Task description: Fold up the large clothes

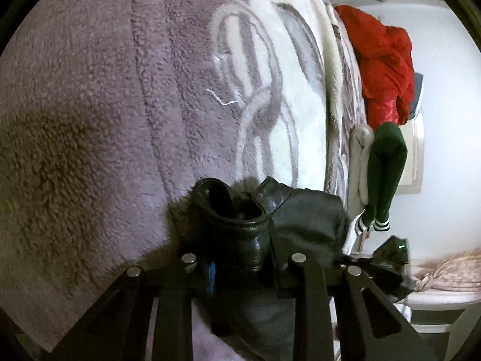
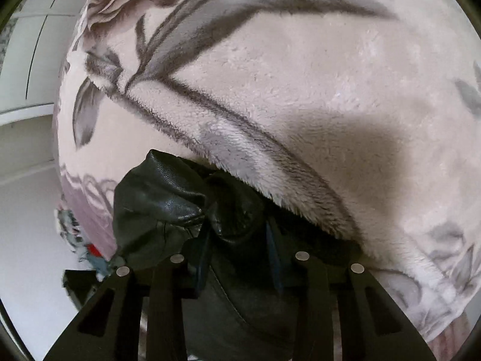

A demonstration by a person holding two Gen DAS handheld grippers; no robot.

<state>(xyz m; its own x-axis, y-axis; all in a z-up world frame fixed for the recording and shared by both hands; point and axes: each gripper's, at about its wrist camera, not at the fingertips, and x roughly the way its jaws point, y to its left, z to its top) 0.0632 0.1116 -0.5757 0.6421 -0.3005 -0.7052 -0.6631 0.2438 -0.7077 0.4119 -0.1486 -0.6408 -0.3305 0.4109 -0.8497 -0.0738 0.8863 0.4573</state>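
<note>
**Both tongs clamped on a black leather jacket over a fleece blanket**

Left tongs [image 1: 240, 258] are seen pinched on bunched black leather jacket [image 1: 240, 225]; the right tongs [image 2: 240, 249] are likewise clamped on its folds. The jacket is held low against a plush blanket [image 1: 105, 90], mauve and cream with grey leaves. White walls are seen beyond. At the blanket's far edge a red garment [image 1: 384, 69] and a green one [image 1: 386, 162] are heaped, well apart from the jacket.

Plush floral blanket [image 1: 90, 105], red garment [image 1: 384, 69] and green striped-cuff trousers [image 1: 384, 165] at its far edge.
</note>
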